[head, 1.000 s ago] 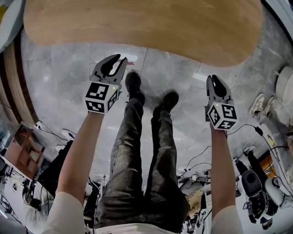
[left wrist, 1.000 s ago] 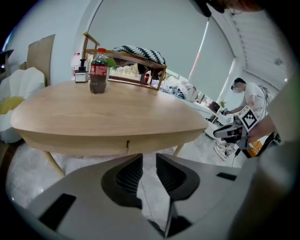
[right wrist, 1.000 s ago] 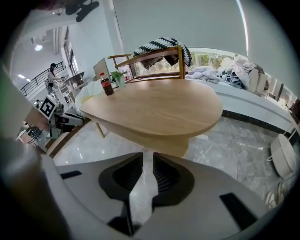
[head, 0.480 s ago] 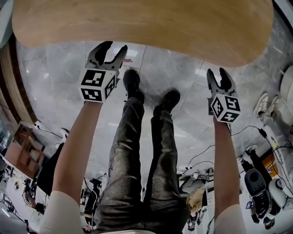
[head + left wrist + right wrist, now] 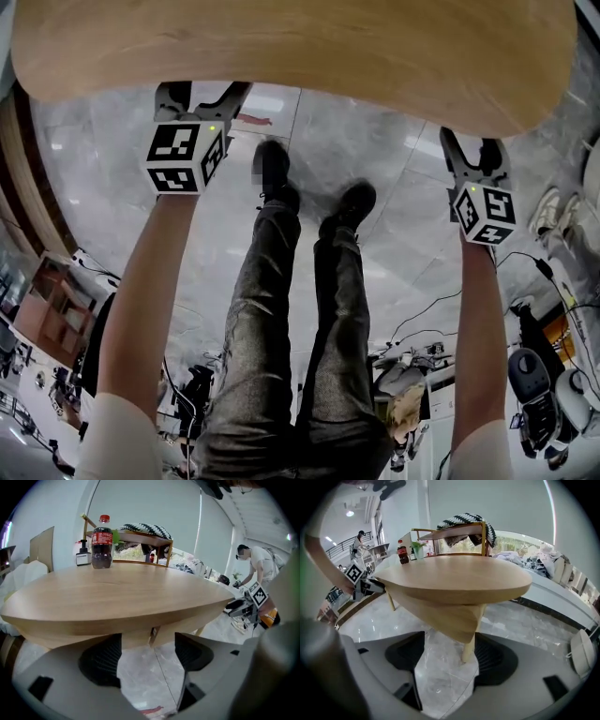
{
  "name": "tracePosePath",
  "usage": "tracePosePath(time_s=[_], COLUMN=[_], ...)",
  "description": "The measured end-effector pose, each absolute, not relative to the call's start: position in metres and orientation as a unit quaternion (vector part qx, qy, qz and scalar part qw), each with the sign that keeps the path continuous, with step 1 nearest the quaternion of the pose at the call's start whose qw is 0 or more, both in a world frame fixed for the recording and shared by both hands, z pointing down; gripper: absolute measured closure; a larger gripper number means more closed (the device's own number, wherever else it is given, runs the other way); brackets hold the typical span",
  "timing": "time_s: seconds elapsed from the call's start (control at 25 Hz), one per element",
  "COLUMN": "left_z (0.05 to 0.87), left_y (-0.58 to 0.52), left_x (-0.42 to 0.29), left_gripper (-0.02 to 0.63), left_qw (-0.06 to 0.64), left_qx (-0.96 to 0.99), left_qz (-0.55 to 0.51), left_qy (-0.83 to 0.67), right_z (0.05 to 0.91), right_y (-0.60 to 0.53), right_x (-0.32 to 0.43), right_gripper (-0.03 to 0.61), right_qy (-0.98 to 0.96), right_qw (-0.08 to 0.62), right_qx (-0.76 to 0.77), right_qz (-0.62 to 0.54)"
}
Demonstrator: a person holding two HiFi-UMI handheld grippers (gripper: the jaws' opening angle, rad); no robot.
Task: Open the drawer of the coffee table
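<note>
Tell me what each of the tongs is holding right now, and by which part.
Nothing is held. The left tongs and right tongs have just been opening; their jaws stand apart and empty, near the coffee table.

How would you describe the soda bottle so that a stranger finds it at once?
Look at the oval wooden coffee table. At its far edge stands the soda bottle: dark drink, red cap and red label, taller than the small dark bottle beside it.

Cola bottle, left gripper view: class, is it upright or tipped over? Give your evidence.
Upright. The cola bottle stands on its base on the coffee table, with its red cap uppermost.
</note>
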State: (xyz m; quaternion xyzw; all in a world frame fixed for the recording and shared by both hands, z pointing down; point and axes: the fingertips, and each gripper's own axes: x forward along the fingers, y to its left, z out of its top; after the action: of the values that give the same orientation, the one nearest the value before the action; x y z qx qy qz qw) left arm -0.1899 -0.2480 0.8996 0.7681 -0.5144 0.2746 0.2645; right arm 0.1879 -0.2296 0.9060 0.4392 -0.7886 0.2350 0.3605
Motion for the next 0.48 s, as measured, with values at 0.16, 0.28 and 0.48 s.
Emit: tracePosePath(time_s=[0.16, 0.28, 0.48], left_z=[0.911, 0.918, 0.914], left_y=[-0.244, -0.248, -0.253], left_x=[-0.198, -0.22, -0.229], left_gripper=[0.235, 0.202, 0.161], left_qw=[0.266, 0.274, 0.241], left_qx=[0.763, 0.737, 0.735], left_qz=[0.279, 0.275, 0.287], left_qy=[-0.519, -0.553, -0.565], right_z=[0.913, 0.915, 0.91], right_y=[-0.244, -0.256, -0.263], right_x=[0.185, 0.18, 0.175], right_gripper=[0.227, 0.221, 0.218], right_qy=[-0.79, -0.793, -0.799], right_qw=[0.371, 0.367, 0.365], right_qx=[0.435, 0.434, 0.431], right_qz=[0.223, 0.219, 0.208])
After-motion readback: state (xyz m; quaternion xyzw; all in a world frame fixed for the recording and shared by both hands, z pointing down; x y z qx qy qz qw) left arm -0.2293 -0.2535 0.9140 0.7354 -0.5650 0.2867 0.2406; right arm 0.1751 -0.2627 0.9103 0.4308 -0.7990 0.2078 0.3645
